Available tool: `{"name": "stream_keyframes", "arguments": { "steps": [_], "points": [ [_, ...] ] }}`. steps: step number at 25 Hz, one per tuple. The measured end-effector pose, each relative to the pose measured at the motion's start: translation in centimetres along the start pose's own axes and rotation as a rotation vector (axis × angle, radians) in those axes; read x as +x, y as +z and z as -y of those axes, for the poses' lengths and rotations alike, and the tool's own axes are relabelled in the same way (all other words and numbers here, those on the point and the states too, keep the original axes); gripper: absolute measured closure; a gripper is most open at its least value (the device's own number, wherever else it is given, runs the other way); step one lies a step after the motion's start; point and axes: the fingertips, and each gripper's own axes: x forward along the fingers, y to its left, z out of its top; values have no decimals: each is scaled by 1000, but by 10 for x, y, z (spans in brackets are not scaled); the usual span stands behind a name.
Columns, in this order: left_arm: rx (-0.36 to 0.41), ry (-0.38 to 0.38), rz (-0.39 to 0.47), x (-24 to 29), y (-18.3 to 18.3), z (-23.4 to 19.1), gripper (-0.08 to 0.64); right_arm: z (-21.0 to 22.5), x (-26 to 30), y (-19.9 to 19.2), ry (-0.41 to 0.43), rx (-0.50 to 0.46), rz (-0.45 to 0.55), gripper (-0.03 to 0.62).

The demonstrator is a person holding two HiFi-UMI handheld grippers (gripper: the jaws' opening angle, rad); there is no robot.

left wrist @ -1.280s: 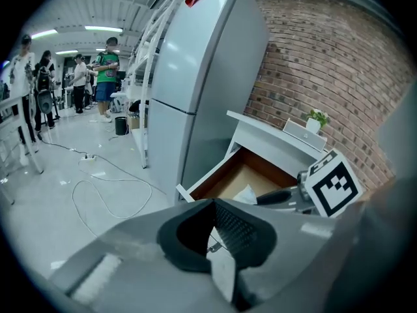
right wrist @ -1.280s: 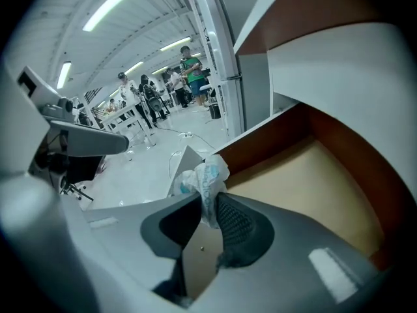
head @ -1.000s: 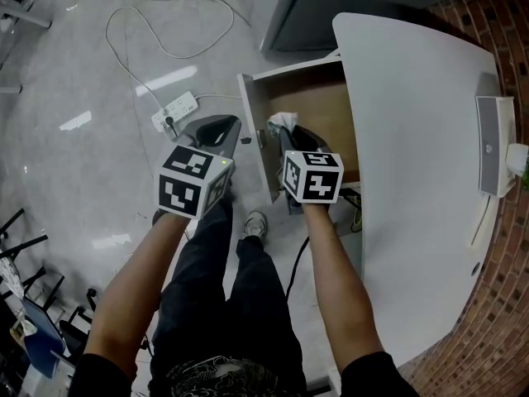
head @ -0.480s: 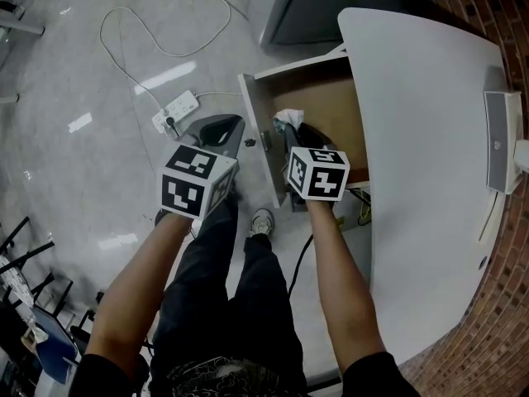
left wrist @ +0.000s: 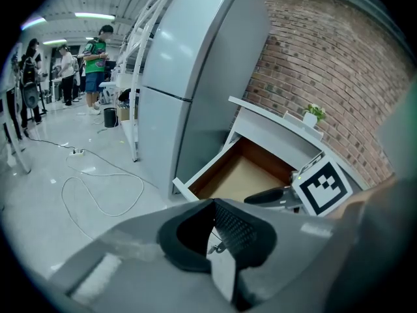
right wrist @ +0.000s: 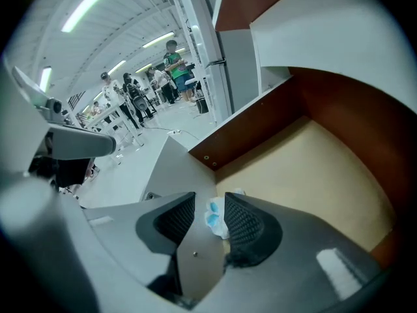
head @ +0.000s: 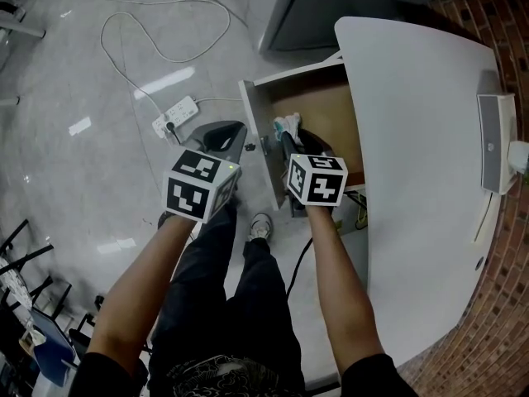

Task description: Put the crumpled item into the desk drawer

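Note:
The crumpled item (head: 285, 125), a white wad with blue print, lies in the front left corner of the open wooden desk drawer (head: 318, 106). My right gripper (head: 289, 136) hangs just above it inside the drawer. Its jaws have just been opening; in the right gripper view the crumpled item (right wrist: 214, 215) shows in the gap between the spread pads (right wrist: 244, 223), loose, with the right gripper (right wrist: 210, 199) open. My left gripper (head: 227, 132) hovers outside the drawer's front panel (head: 256, 139), empty. In the left gripper view the left gripper (left wrist: 214, 204) has its tips together.
The white desk top (head: 413, 155) covers the drawer's right side. A grey cabinet (head: 322, 7) stands behind it. A power strip (head: 175, 112) and cables (head: 165, 31) lie on the floor at left. A grey box (head: 494, 143) sits by the brick wall. The person's legs stand below.
The right gripper's jaws have spread apart and no longer pinch the crumpled item, which now sits low in the drawer corner. Both hands have stayed about where they were.

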Motion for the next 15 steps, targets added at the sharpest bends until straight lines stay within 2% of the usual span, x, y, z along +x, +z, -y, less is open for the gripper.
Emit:
{"name": "stream_keyframes", "arguments": {
  "steps": [5,15],
  "points": [
    [-2,6,26,-10,13,4,561,-10,-13,9,20,-31,-2,449],
    [-9,68,95,-49,58,-8,561,-46,-47,66,70,-98,50,451]
  ]
}}
